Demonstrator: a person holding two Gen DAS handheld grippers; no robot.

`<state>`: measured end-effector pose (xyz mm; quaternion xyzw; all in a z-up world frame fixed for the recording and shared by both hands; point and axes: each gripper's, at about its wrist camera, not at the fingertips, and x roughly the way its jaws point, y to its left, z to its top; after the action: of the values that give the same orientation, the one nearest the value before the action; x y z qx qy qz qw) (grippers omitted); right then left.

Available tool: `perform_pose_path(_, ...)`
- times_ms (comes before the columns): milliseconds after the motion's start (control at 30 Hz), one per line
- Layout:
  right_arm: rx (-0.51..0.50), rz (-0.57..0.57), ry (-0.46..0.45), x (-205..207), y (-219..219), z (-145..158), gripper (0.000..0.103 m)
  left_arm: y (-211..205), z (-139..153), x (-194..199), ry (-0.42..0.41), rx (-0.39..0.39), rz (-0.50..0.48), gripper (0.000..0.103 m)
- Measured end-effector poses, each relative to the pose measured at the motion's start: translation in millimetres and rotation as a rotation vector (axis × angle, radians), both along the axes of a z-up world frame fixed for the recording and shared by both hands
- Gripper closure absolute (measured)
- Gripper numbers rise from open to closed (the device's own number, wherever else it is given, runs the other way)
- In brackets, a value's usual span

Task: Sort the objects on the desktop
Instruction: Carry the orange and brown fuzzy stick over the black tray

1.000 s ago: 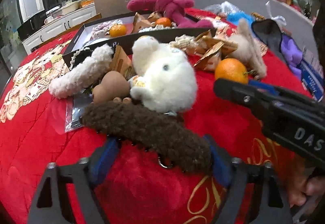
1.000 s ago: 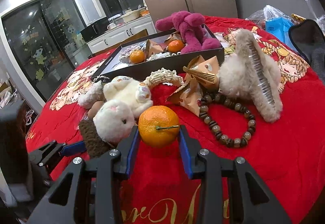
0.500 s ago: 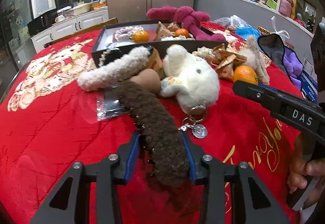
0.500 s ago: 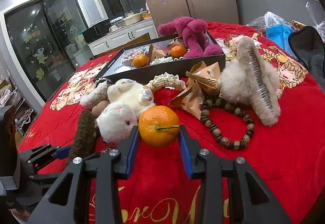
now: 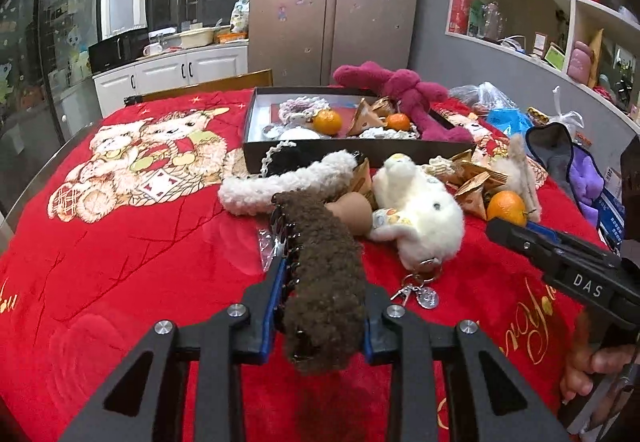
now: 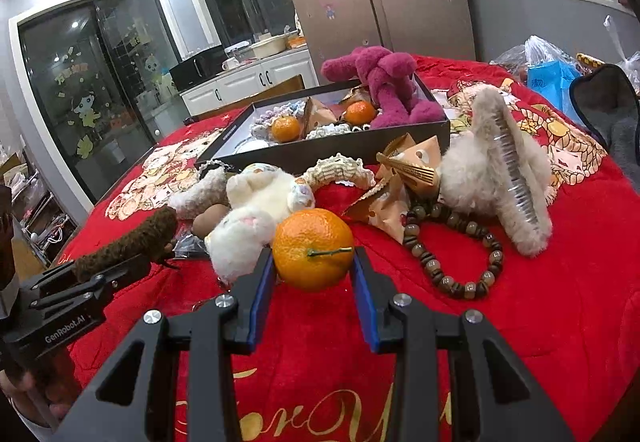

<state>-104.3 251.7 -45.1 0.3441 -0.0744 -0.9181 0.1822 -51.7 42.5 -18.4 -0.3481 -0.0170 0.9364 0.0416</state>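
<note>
A brown fuzzy hair clip (image 5: 316,238) lies lengthwise between the blue pads of my left gripper (image 5: 322,298). The jaws are closing and both pads press its sides, with its far end raised over the red cloth. In the right wrist view the same clip (image 6: 128,242) sticks out of the left gripper (image 6: 84,278) at the left edge. My right gripper (image 6: 312,258) is shut on a tangerine (image 6: 312,242), stem towards the camera. Behind the pile stands the black box (image 5: 320,155), with two tangerines, wrapped snacks and knitted pieces inside.
In front of the box lie a white plush rabbit (image 5: 416,213) with a keychain (image 5: 420,294), a white fuzzy clip (image 5: 280,181), snack packets (image 6: 408,165), a bead bracelet (image 6: 456,242) and a beige fuzzy clip (image 6: 500,177). A magenta plush (image 6: 384,81) hangs over the box's far rim. Bags sit at the right.
The left jaws have closed from wide open onto the brown clip, which has swung from crosswise to lengthwise and come up off the cloth. The right gripper has kept still with its tangerine.
</note>
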Motion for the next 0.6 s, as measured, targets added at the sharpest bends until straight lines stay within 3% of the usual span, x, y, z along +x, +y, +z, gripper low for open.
perform_pose_path(600,0.01,0.034,0.026,6.4,-5.2,3.6,0.064,3.5,-0.5,0.1,0.012,-0.004,-0.019,0.072)
